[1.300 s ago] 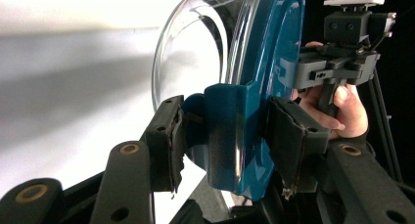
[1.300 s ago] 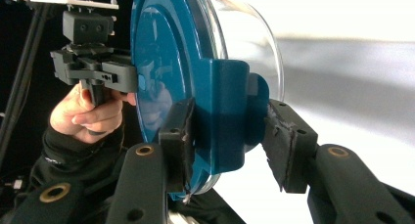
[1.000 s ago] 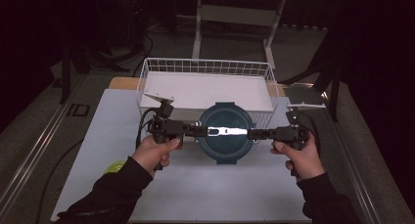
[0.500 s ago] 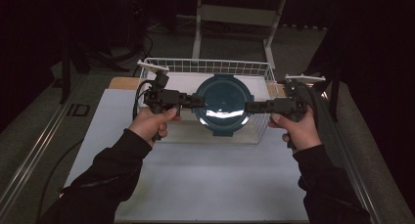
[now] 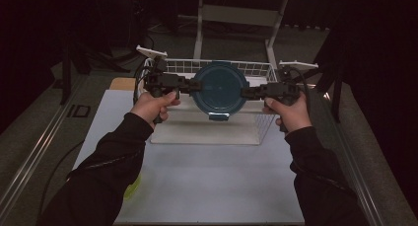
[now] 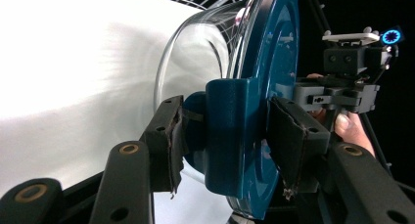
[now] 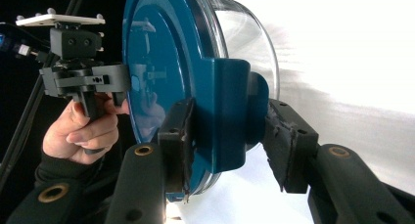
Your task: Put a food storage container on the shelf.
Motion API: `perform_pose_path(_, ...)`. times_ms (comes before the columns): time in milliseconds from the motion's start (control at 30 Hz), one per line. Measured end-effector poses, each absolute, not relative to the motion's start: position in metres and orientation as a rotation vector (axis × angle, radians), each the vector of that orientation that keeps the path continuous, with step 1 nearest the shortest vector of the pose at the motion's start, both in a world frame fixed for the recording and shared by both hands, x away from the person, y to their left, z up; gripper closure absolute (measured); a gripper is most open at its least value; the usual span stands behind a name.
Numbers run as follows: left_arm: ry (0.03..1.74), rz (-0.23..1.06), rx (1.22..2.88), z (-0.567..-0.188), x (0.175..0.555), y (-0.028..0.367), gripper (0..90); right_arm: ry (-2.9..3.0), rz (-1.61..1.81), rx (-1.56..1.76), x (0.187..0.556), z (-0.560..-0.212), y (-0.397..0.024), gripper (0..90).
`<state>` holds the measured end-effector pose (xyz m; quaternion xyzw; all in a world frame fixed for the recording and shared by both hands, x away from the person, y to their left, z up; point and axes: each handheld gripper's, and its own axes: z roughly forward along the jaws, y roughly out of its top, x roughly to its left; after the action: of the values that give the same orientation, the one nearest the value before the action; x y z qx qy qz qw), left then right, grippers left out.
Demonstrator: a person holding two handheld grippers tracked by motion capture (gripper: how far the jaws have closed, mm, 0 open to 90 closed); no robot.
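**Teal-lidded glass bowl held up between two grippers**

Teal plastic and clear glass make up the thing in hand: a round glass container with a teal lid [image 5: 219,88], clip tabs on its sides. It hangs in the air, tipped on edge so the lid faces the person, above the white tray [image 5: 207,132] and in front of the white wire basket [image 5: 256,68] at the far side of the table [image 5: 212,186].

The left gripper [image 5: 194,85] clamps one side. In the left gripper view its jaws stand partly closed, one pad on the face of the lid's clip tab [image 6: 235,136] and the other behind it against the glass. The right gripper [image 5: 246,93] does the same on the opposite side; in the right gripper view its pads press on the other clip tab [image 7: 230,116] from front and back. Both hands [image 5: 155,105] are raised to about the same height, so the container sits level between them.

Something yellow-green [image 5: 132,189] peeks out by the left sleeve near the table's front edge; I cannot tell what it is.
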<state>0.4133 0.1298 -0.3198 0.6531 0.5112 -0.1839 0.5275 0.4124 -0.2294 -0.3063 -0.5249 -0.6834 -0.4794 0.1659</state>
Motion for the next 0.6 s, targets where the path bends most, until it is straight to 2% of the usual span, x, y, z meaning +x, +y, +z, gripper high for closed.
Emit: perform_pose_path(600, 1.266, -0.512, 1.501, -0.33, 0.433, 0.133, 48.4, -1.878, -1.312, -1.572, 0.431, -0.311, -0.227, 52.7)
